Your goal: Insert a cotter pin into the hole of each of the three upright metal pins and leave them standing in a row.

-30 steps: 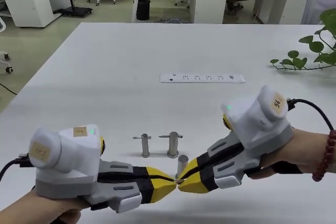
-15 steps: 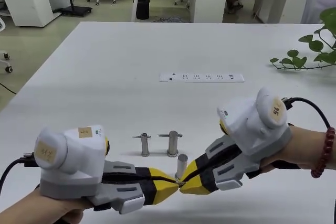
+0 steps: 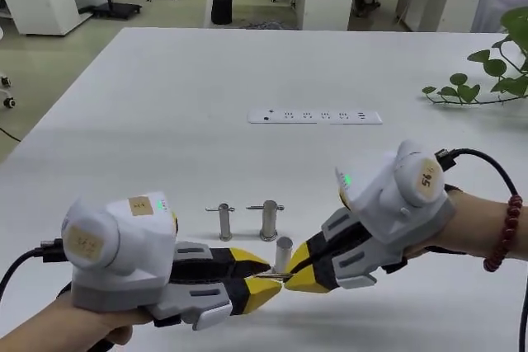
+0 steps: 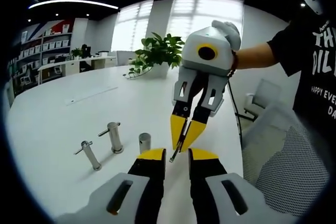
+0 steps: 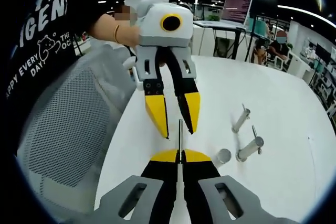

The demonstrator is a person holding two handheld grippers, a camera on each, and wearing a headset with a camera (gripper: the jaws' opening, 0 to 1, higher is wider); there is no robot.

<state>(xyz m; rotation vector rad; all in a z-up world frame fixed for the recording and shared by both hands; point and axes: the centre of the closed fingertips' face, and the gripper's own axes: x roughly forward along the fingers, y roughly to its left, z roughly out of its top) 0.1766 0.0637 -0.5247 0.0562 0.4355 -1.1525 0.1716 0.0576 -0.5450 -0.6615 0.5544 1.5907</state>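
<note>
1. Two of the three are done. The far-left metal pin [image 3: 224, 222] and the middle metal pin [image 3: 269, 220] stand upright side by side on the tabletop [image 3: 247, 72], each with a thin crosspiece through its top.
2. The third metal pin [image 3: 284, 251] stands upright just beside the middle one, nearer the person and slightly off the line of the other two. Its top is bare, with no crosspiece to be seen.
3. The last cotter pin [image 5: 180, 135] is in the air, low over the tabletop just in front of the third metal pin. The right gripper [image 5: 180, 156] has its jaws pressed together on one end, and the free end points at the left gripper.
4. The left gripper [image 4: 177, 155] faces it tip to tip. Its jaws are spread, with the cotter pin's free end in or right at the gap between them, and they grip nothing.
5. What is left, as I judge it: bring the cotter pin to the third metal pin's hole, push it through, let go, and nudge that pin into line so all three stand in a row.
</note>
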